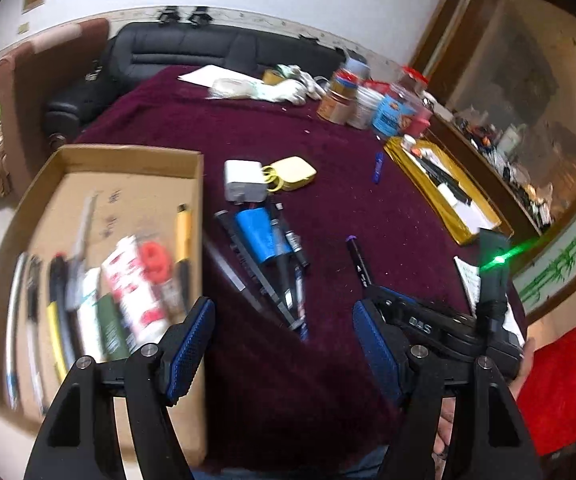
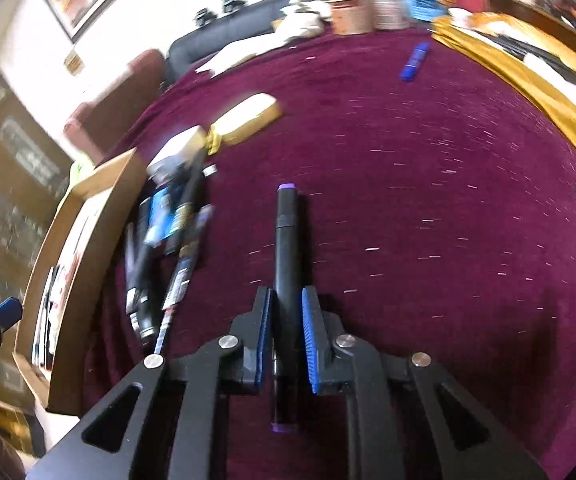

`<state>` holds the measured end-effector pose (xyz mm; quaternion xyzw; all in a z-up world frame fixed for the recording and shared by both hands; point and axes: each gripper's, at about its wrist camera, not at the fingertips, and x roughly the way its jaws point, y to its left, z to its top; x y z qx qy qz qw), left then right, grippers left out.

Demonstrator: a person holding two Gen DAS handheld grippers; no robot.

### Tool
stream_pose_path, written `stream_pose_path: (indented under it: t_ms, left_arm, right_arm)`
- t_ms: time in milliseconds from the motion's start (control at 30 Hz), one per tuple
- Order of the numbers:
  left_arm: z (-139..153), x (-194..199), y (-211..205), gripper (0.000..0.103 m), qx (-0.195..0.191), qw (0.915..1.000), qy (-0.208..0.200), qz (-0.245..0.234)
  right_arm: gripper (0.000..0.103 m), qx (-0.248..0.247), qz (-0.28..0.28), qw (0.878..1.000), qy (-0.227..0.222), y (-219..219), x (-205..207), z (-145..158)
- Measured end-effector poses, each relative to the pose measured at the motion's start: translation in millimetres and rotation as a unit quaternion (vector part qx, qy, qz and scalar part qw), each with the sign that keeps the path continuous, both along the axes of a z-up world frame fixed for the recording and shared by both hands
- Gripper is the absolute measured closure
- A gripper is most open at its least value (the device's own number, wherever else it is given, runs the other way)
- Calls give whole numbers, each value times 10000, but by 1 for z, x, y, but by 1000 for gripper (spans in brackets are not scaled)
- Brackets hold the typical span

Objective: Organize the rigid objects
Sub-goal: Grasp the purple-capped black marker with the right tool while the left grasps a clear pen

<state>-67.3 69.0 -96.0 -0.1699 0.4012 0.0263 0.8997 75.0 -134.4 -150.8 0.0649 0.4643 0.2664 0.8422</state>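
Right gripper (image 2: 286, 332): its blue pads are closing in on the black marker (image 2: 286, 240), which is running straight up the middle of the right wrist view; they look tight against the barrel, low on its length.
Marker: it is lying on the maroon cloth (image 2: 427, 200), purple cap pointing toward the top of the frame, well apart from other things.
Left gripper (image 1: 284, 340): its jaws are standing wide with nothing between them, hovering at the bottom of the left wrist view beside the cardboard box (image 1: 136, 160).
Box: at the left of that view, it is already holding pens and tubes laid side by side (blurred, so I cannot name each).
Pile: more pens and a blue cylinder (image 1: 256, 236) are waiting just right of the box wall.
Doing it well: lifting level, since the long end may droop, then clearing the box wall and laying the marker parallel to the others.
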Motion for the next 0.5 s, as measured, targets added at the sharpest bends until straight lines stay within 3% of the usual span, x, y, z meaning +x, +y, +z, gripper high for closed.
stream_pose_path:
  t_ms: [100,233,300,400,500]
  left_arm:
    - [-10,39,-7,29,-3,9993,298,-213]
    - [-34,86,-3,58,68,9960,829,-339]
    - [-44,98,-1,66,122,9940,1042,-319]
    - [-52,110,-3,68,264,9920,1197,-315]
    - [-59,117,-6,81,431,9896,1352,-246]
  right_arm:
    - [88,241,-15,9997,-86,-6,1,-4]
    - [88,117,-40,9995,-276,-2,-4,-3]
    - [88,111,-22,9995,-283,0,-4,-2]
    - [88,164,-10,9995,-254,0,-3,-1]
    - [88,160,-2,9995,-262,-1,-3,-1]
